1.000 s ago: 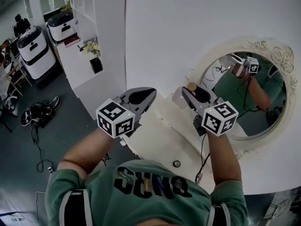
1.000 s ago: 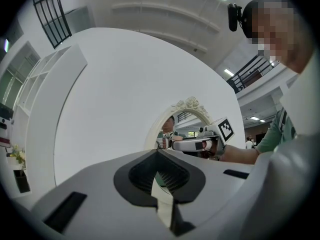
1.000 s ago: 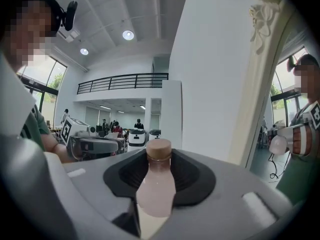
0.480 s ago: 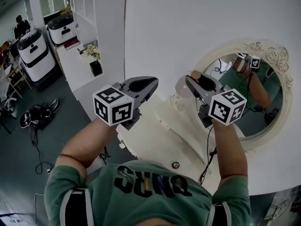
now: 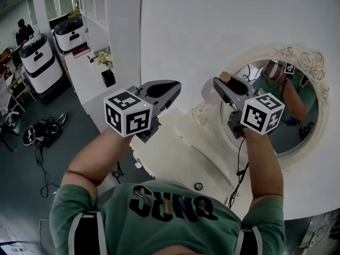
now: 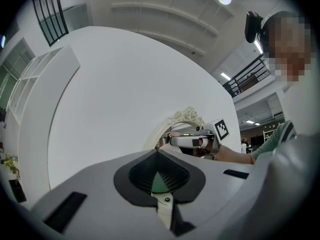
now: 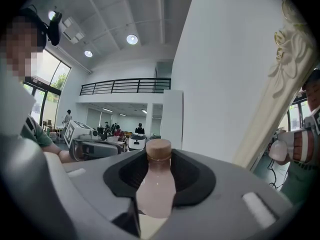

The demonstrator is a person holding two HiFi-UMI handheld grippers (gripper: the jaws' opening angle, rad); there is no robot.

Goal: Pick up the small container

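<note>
A: As the right gripper view has it, what sits in the right gripper (image 7: 159, 176)?
B: The small container (image 7: 156, 191): a pale pink bottle with its brown cap (image 7: 158, 149) at 12 o'clock. The jaws are part-spread, and both pads pinch its body.
A: Head view agrees?
B: Yes. The right gripper hangs over the white tabletop (image 5: 175, 153). The container juts from the tips, toward 10 o'clock of the marker cube (image 5: 262, 113).
A: Left gripper (image 5: 172, 91)?
B: At 9 o'clock of the right one, apart from it. Its jaws are pressed together, with nothing pinched.
A: Beyond?
B: An oval mirror's ornate frame (image 5: 313, 68), at 3 o'clock of the right gripper, on the white wall (image 5: 212, 25).
</note>
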